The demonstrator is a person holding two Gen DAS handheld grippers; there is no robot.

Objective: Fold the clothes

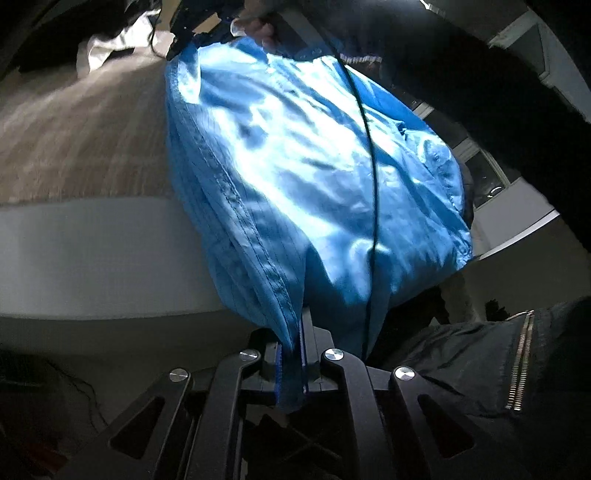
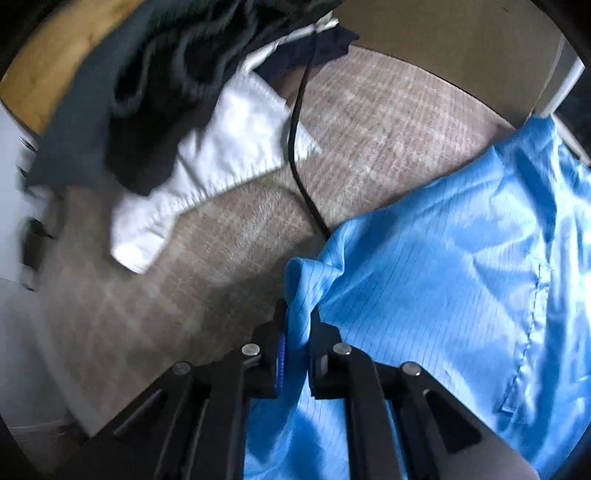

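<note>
A shiny blue garment [image 1: 314,173] with thin stripes hangs in the air, stretched between my two grippers. My left gripper [image 1: 293,354] is shut on its hem at the bottom of the left wrist view. The right gripper [image 1: 184,33] shows at the top of that view, holding the far corner. In the right wrist view my right gripper [image 2: 297,332] is shut on a bunched edge of the blue garment [image 2: 461,277], which spreads to the right over the beige bed cover [image 2: 369,122].
A white garment [image 2: 221,162] and a pile of dark clothes [image 2: 166,74] lie on the bed's far side. A black cable [image 2: 299,147] crosses the bed. The white mattress side [image 1: 92,254] and a black zipped jacket [image 1: 480,369] are near.
</note>
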